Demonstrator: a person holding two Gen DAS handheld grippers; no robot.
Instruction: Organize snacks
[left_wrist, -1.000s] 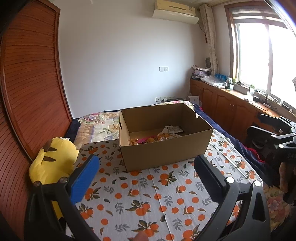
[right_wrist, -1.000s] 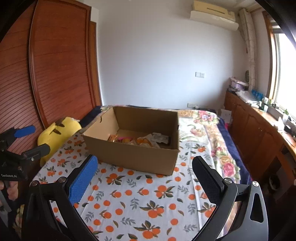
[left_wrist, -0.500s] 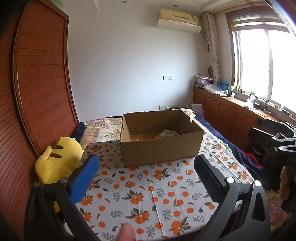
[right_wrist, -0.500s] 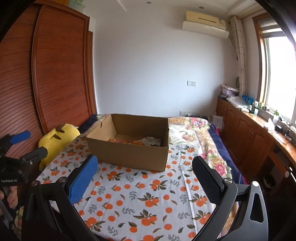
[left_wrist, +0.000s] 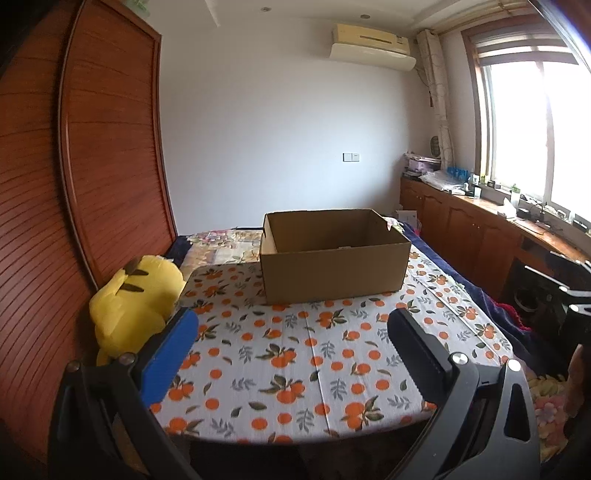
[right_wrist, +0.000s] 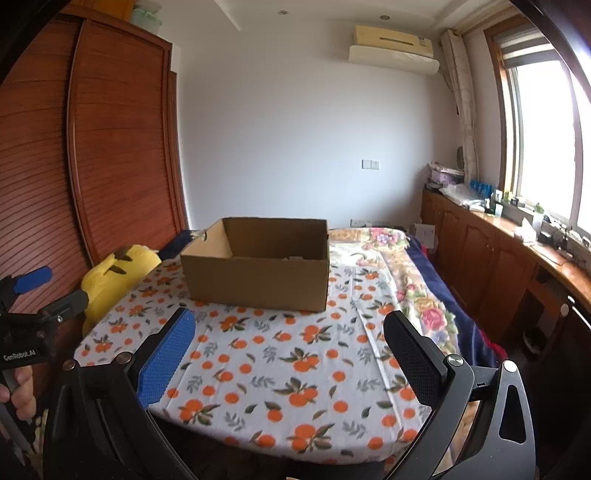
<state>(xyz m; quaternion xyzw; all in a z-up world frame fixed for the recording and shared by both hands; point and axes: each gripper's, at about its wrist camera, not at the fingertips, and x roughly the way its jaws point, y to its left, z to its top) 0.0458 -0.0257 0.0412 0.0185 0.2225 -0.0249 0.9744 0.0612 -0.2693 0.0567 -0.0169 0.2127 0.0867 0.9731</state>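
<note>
An open brown cardboard box (left_wrist: 334, 269) stands on the far part of an orange-print cloth (left_wrist: 295, 354); it also shows in the right wrist view (right_wrist: 258, 277). The snacks inside are hidden behind its near wall, apart from a pale scrap at the rim. My left gripper (left_wrist: 291, 332) is open and empty, well short of the box and above the cloth's near half. My right gripper (right_wrist: 288, 332) is open and empty too, equally far back. The left gripper also shows at the left edge of the right wrist view (right_wrist: 40, 291).
A yellow plush toy (left_wrist: 133, 306) lies at the cloth's left edge against a red-brown slatted wardrobe (left_wrist: 74, 221). A floral bedspread (right_wrist: 399, 277) runs to the right of the cloth. Wooden cabinets (right_wrist: 498, 258) line the window wall on the right.
Both grippers have pulled back and dropped lower, away from the box. The box looks smaller and farther, and the snacks inside have gone out of sight behind its wall.
</note>
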